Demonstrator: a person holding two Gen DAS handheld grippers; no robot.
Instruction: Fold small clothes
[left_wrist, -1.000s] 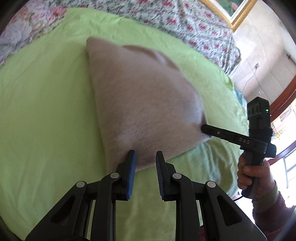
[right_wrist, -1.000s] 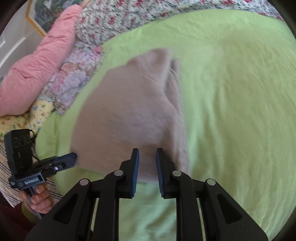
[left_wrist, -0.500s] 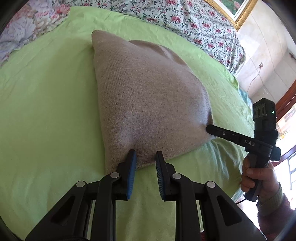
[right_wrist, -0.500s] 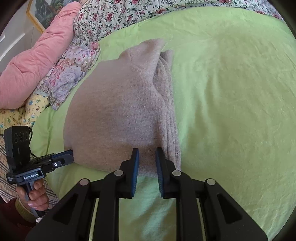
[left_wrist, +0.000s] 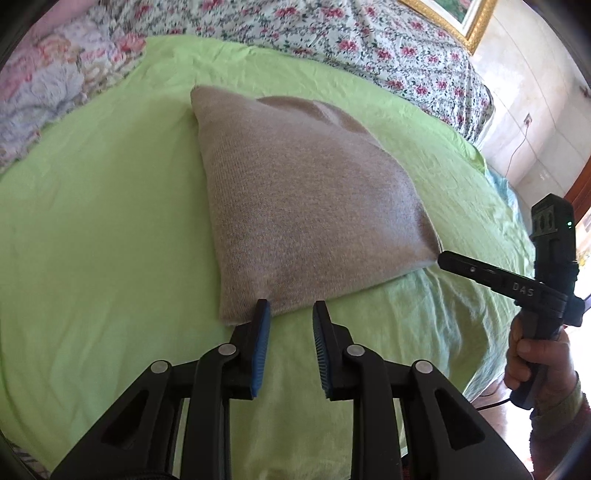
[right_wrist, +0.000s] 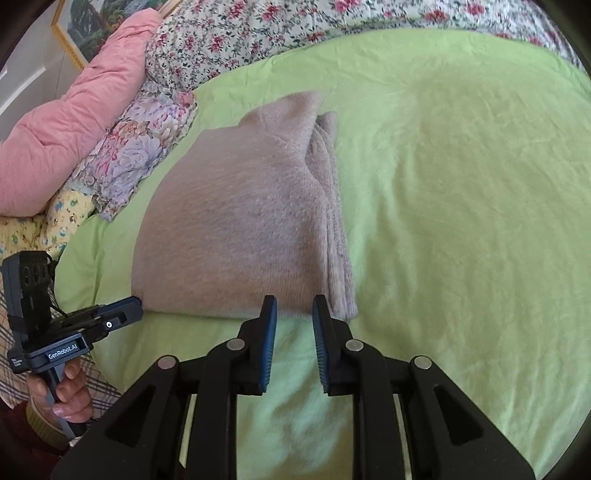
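a folded beige knit sweater (left_wrist: 303, 206) lies flat on a lime-green bedsheet (left_wrist: 92, 229), its stacked folded edges showing along the right side in the right wrist view. behind it runs a white quilt with red flowers (left_wrist: 369, 40); a pink padded quilt (right_wrist: 70, 110), a pastel floral cushion (right_wrist: 140, 147) and a yellow printed cloth (right_wrist: 55, 221) are heaped at the sheet's far left edge, and a gilt picture frame (left_wrist: 469, 26) hangs on the wall. nothing lies between the tongs and the garment. the left gripper (left_wrist: 290, 310) sits at the sweater's near hem, its jaws opening, the blue pads apart with the hem just at their tips and no cloth pinched. the right gripper (right_wrist: 293, 304) is at the same hem near the other corner, jaws likewise opening, nothing clamped between them. a hand (left_wrist: 532, 362) grips the right tool's handle.
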